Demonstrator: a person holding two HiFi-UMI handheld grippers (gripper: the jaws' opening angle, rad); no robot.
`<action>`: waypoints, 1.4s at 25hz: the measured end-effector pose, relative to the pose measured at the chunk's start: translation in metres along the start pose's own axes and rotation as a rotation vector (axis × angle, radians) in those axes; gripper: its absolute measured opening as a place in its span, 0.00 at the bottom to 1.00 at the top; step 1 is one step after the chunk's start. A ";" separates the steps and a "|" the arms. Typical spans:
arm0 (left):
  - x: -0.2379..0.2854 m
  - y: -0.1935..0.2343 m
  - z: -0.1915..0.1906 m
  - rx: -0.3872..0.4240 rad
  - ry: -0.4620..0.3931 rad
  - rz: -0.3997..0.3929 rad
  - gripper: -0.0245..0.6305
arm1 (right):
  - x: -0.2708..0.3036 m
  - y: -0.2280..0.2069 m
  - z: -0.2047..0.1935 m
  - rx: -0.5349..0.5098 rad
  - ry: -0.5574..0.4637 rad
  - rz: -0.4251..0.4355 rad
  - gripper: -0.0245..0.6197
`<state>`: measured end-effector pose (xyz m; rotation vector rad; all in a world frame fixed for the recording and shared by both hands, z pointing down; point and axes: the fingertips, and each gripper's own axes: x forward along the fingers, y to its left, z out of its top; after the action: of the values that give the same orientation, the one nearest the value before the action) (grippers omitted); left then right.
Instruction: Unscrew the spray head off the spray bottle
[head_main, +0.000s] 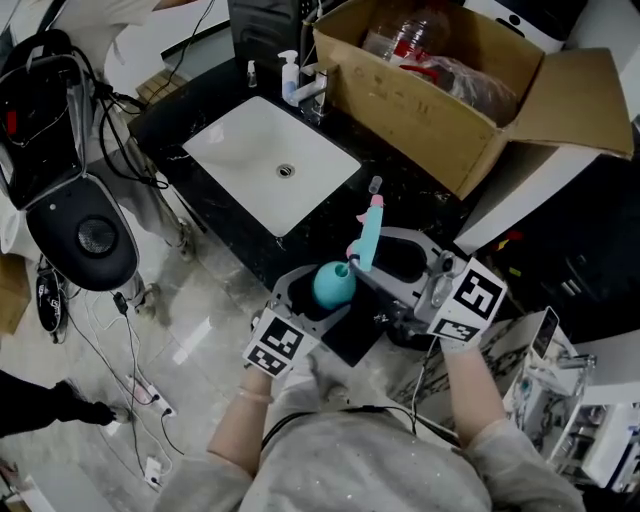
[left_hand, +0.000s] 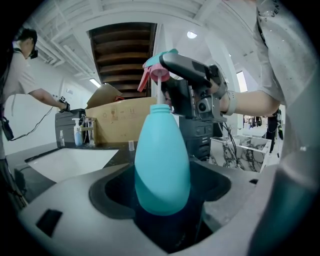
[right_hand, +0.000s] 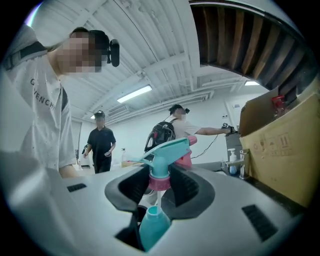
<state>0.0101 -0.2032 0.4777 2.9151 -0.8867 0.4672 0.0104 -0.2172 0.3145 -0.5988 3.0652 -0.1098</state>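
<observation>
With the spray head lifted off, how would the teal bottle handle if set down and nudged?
The teal bottle looks egg-shaped and smooth, so probably slippery and apt to tip or roll. It seems light plastic; contents cannot be seen.

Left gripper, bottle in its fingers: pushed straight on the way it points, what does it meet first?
Most likely the right gripper, which holds the spray head just beyond the bottle. Depth is unclear.
</observation>
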 end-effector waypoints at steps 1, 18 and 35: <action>0.000 0.000 -0.001 0.000 0.002 0.001 0.57 | -0.001 -0.001 0.005 0.003 -0.002 -0.012 0.25; 0.001 -0.001 -0.005 -0.013 0.025 0.009 0.57 | -0.022 -0.001 0.084 -0.051 -0.141 -0.120 0.25; -0.013 0.003 0.016 0.004 -0.054 0.086 0.62 | -0.053 -0.018 0.040 -0.073 -0.026 -0.261 0.25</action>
<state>0.0026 -0.2009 0.4580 2.9153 -1.0229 0.3976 0.0673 -0.2163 0.2756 -0.9932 2.9611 0.0075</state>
